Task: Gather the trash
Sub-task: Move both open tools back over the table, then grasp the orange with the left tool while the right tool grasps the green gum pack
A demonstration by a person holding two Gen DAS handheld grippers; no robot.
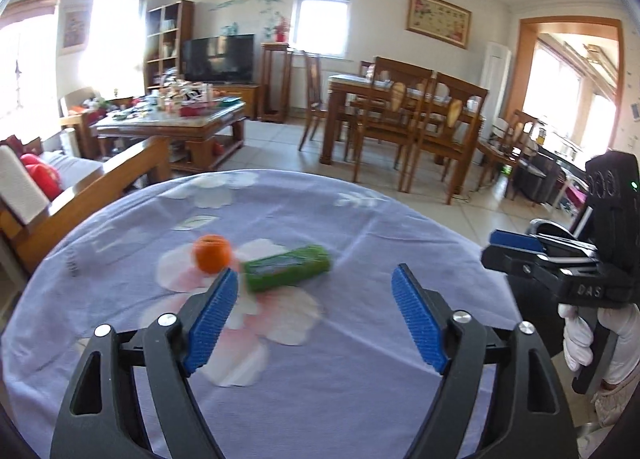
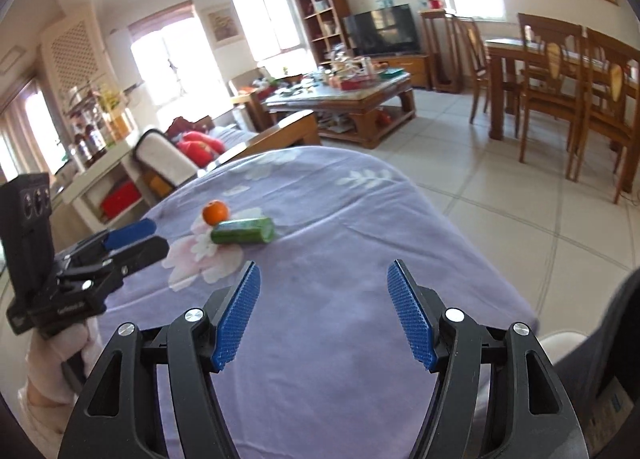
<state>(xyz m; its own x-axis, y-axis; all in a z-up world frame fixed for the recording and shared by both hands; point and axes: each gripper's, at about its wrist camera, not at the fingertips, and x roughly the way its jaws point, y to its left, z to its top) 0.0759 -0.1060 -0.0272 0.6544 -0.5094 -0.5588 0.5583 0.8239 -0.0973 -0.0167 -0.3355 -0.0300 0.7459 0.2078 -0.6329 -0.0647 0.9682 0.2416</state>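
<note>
- On the left, our left gripper (image 1: 314, 299) hangs over the table (image 1: 360, 399) with its blue pads spread wide and nothing between them. From the right wrist view we see it side-on at the left edge, held in a white-gloved hand (image 2: 48, 371).
- Just right of that gripper's left pad, near the middle of the lilac flowered cloth, sits a small orange fruit (image 1: 212, 253). We judge it light, round and firm, likely to roll if nudged, so we would close on its widest part from above.
- Touching or just beside the fruit, to its right, lies a green packet (image 1: 288, 267) on its long side. It is blurred, so we cannot read its label. We judge it light, soft-walled and a little slick, so it may dent or slip. We would take it across its short width, near the middle.
- Further right, our right gripper (image 2: 324, 311) also stands wide and empty, well short of both things.
- No bin for the trash shows in either view.
</note>
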